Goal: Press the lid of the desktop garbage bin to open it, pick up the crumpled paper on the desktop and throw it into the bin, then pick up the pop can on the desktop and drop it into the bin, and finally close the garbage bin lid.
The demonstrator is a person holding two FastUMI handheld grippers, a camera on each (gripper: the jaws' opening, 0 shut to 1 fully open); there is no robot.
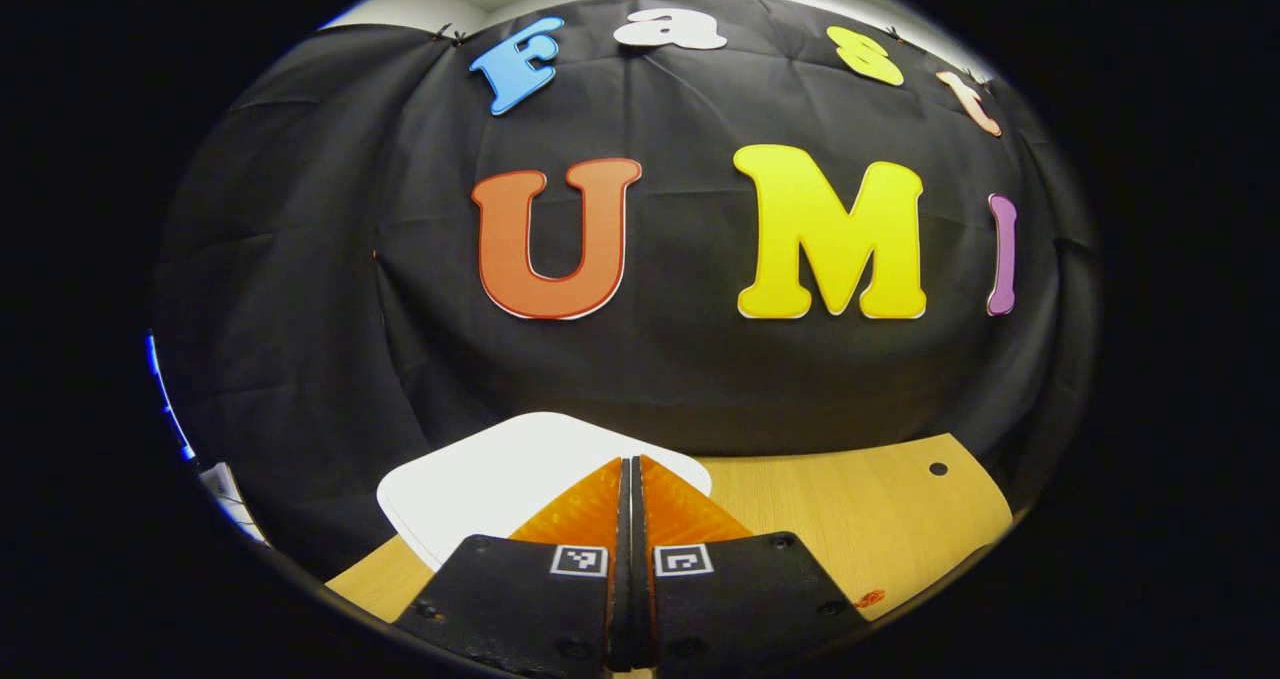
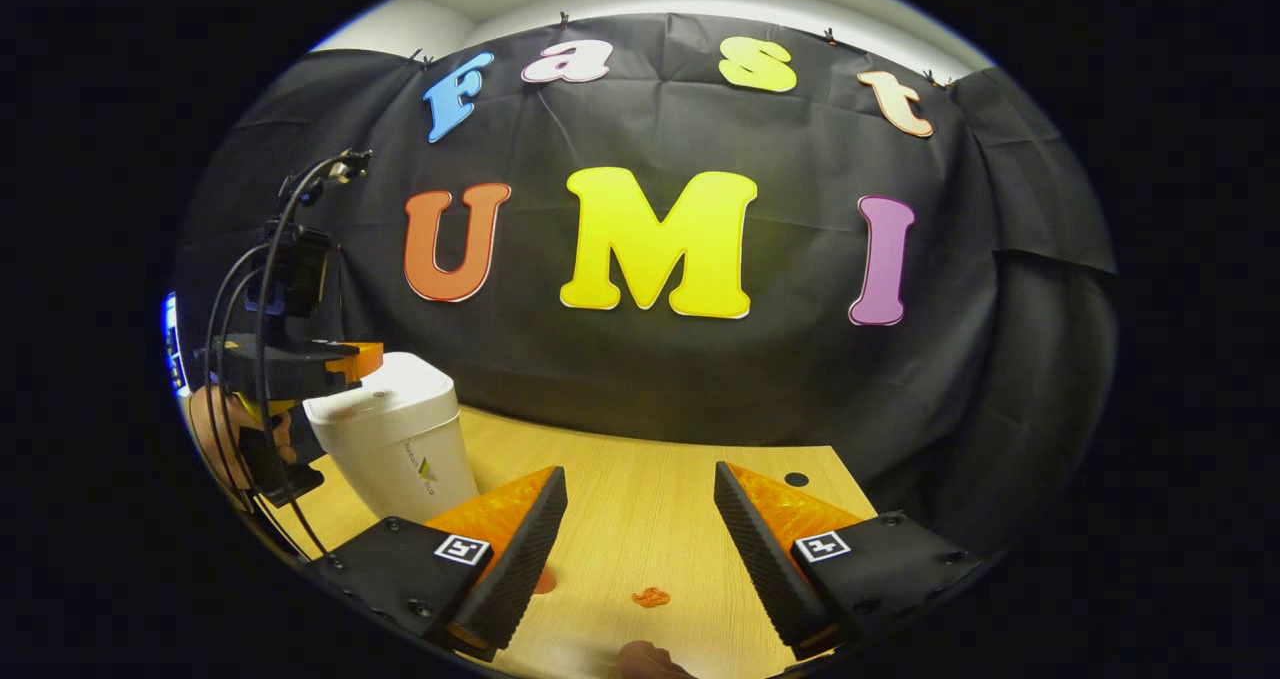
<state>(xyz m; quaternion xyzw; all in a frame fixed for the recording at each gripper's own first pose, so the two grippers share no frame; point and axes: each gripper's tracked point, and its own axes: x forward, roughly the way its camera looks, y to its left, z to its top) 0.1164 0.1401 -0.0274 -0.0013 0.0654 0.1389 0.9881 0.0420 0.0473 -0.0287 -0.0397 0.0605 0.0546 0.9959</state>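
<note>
The garbage bin [image 2: 395, 434], white with a rounded lid [image 1: 530, 469], stands on the wooden table [image 2: 640, 499] at the left, close to the black cloth wall [image 2: 700, 379]. Its lid lies flat and closed. In the left gripper view we look down along the left tool [image 1: 631, 479], whose fingers are pressed together with nothing between them, the tips poised over the lid's near right part; whether they touch it we cannot tell. In the right gripper view the same tool [image 2: 345, 359] appears from the side, held by a hand [image 2: 215, 424], just above the lid's near edge. The right tool [image 2: 640, 494] hangs spread and empty over bare table to the right of the bin.

We judge that a push landing off the lid's latch zone, or angled sideways, could slide or tip the light bin instead of releasing the lid.

The right gripper view gives the bin's body and an orange mark [image 2: 651, 596] on the table; the left gripper view gives the lid's top outline.
</note>
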